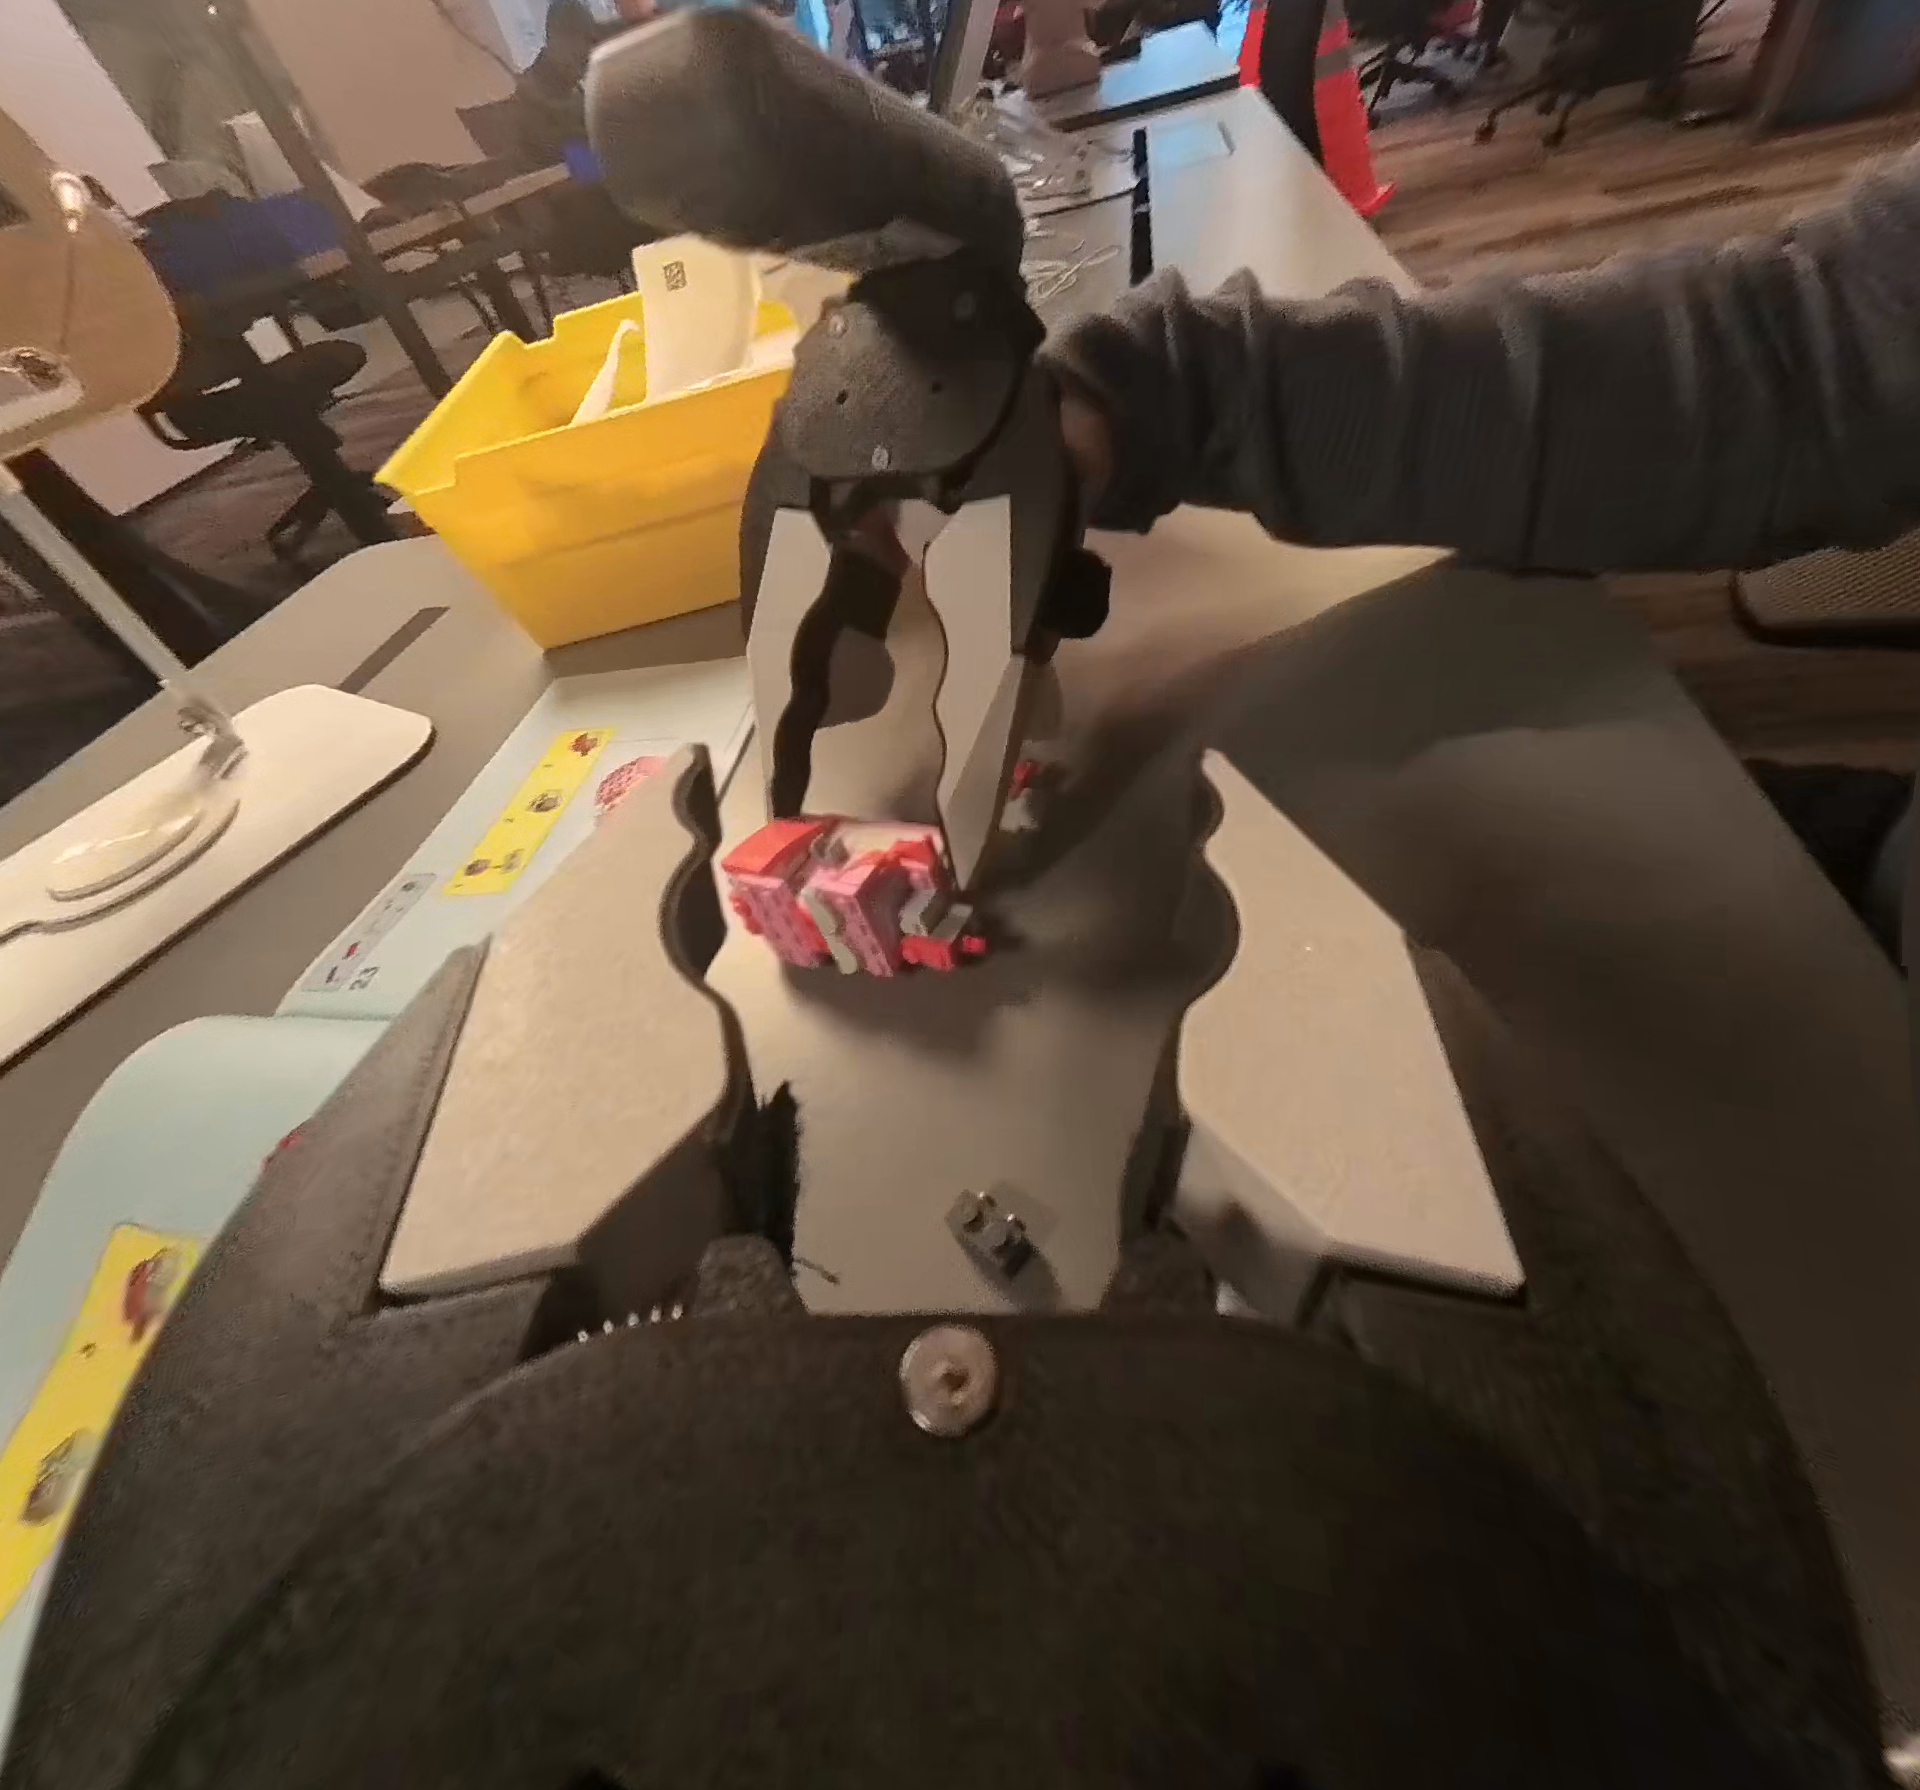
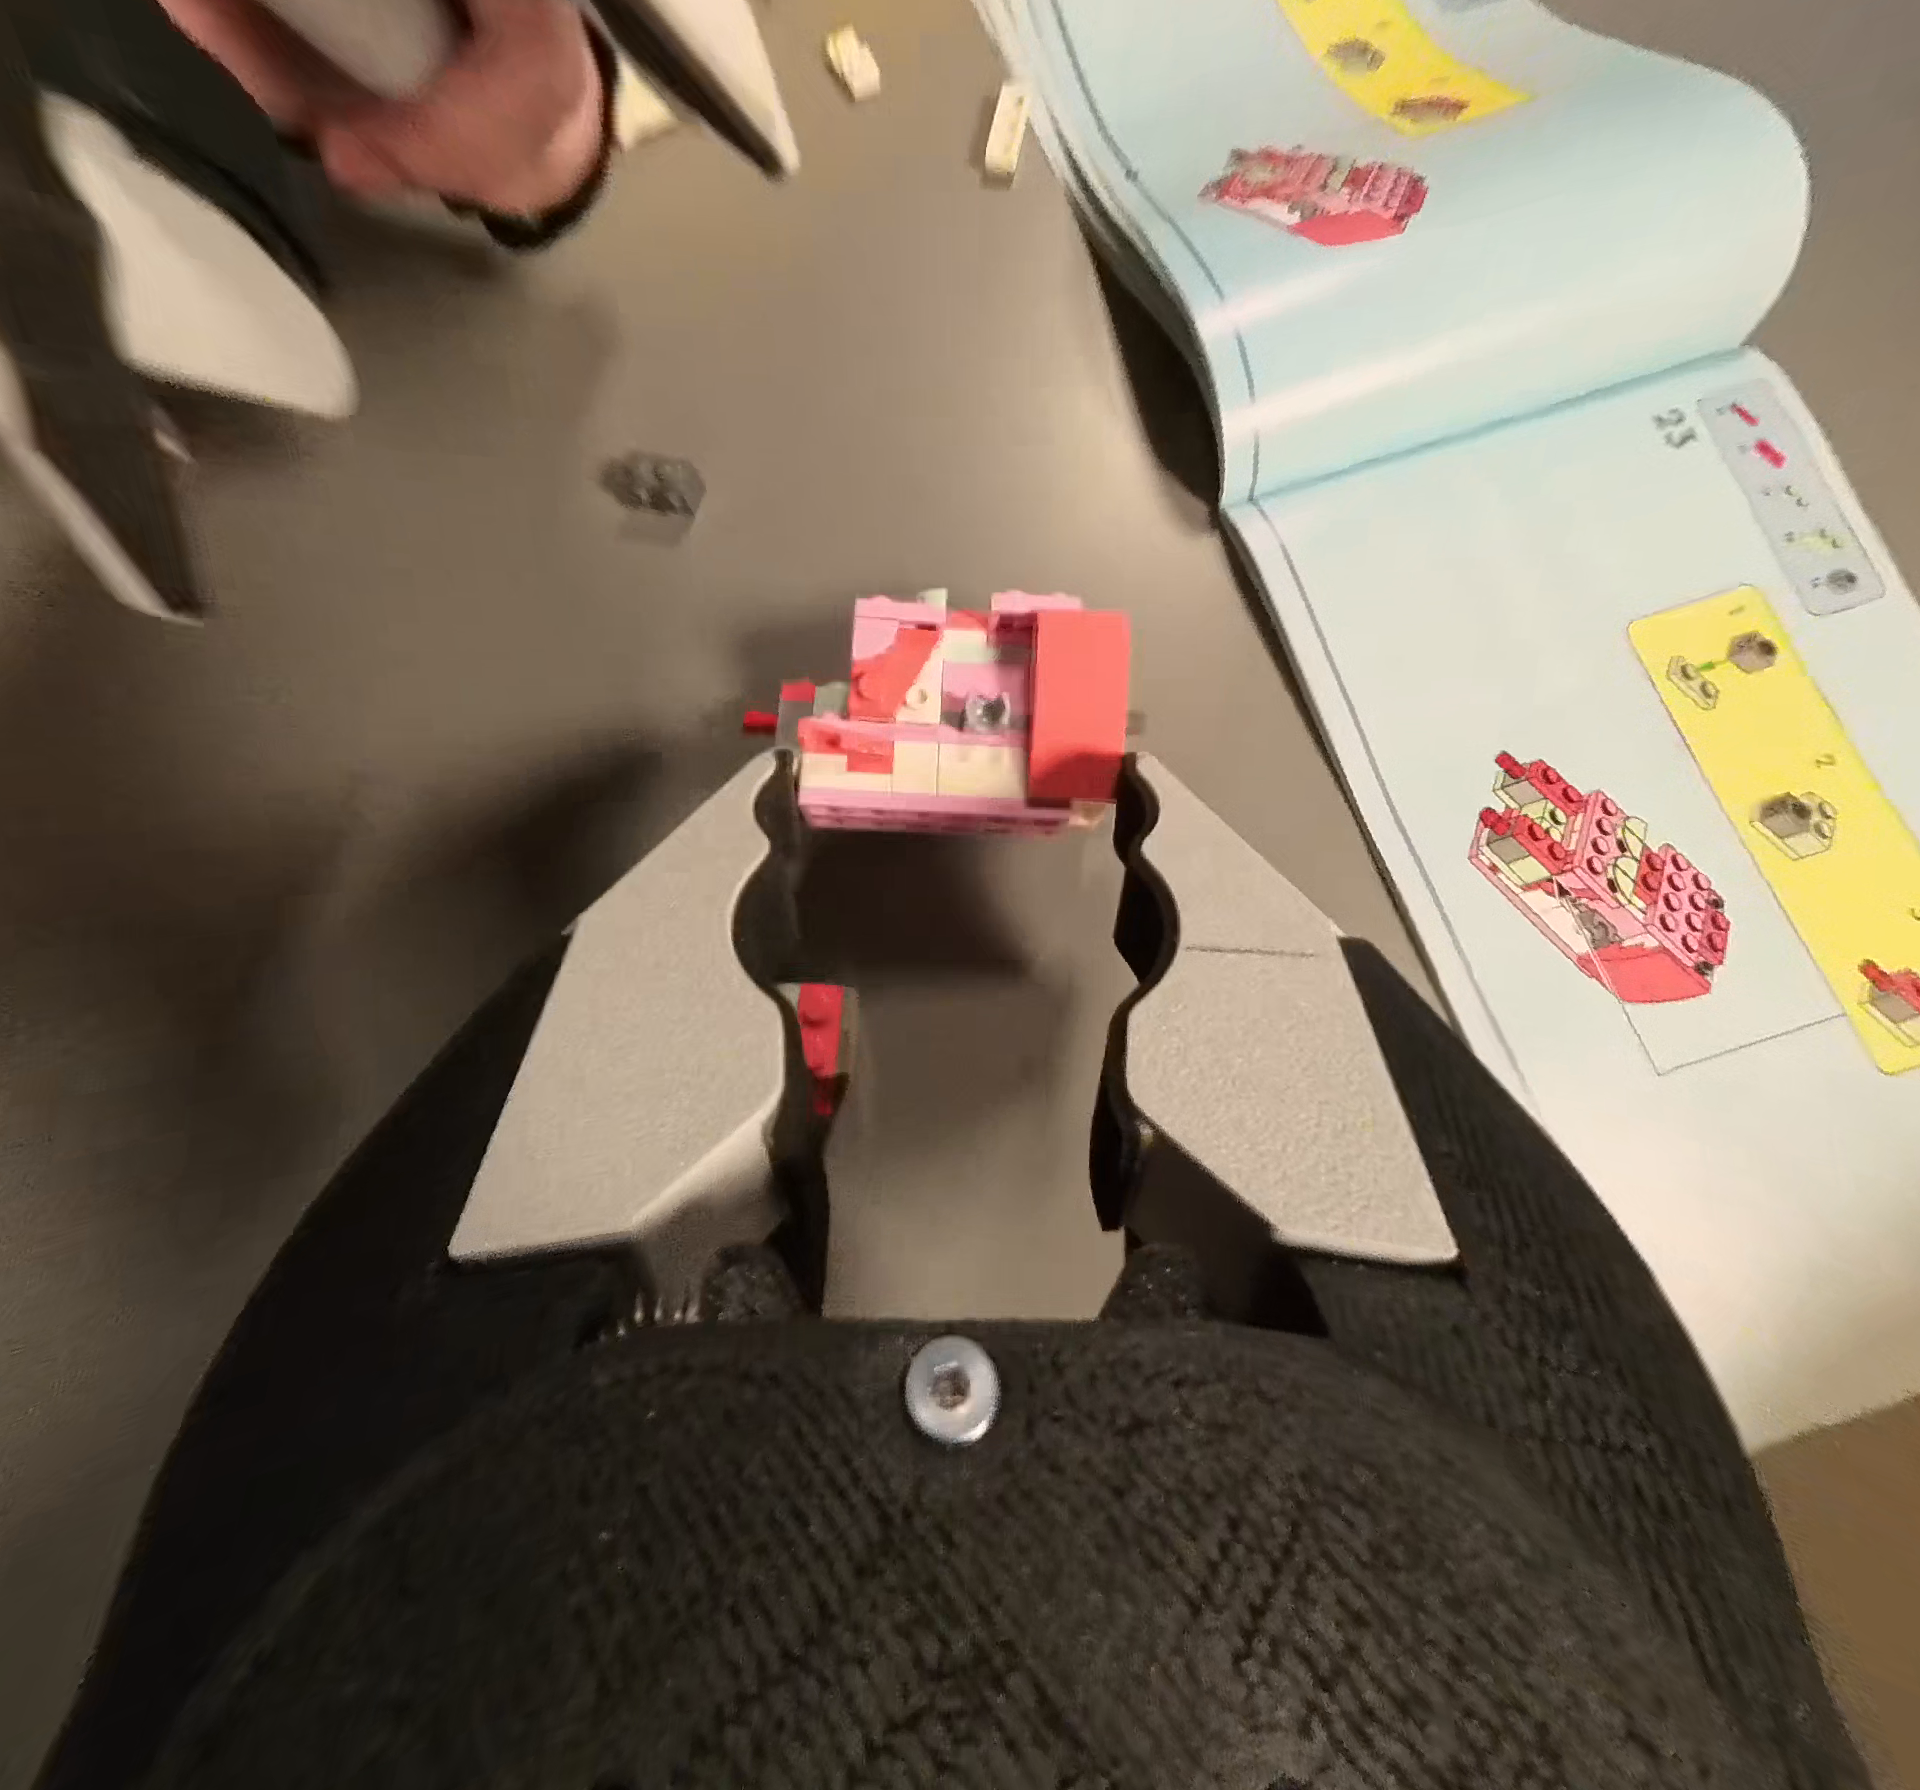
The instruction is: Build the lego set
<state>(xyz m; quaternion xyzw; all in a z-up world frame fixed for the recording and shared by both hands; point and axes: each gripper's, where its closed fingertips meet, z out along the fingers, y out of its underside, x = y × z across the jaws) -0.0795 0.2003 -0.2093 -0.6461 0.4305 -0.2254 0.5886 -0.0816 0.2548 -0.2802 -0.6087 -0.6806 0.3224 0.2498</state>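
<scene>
Sitting on the grey table (image 2: 436, 660), the pink and red brick model (image 2: 961, 717) fills the tips of the right gripper (image 2: 951, 784), whose fingers (image 2: 774, 805) close on its two sides. In the left wrist view the left gripper (image 1: 956, 867) stands wide, bare, the model (image 1: 842, 893) just ahead between its tips. Bare tabletop lies on the model's left, with a loose grey brick (image 2: 655, 483) near. An open instruction booklet (image 2: 1455, 452) hems the right side; a yellow bin (image 1: 603, 473) sits farther off, near the table edge.
</scene>
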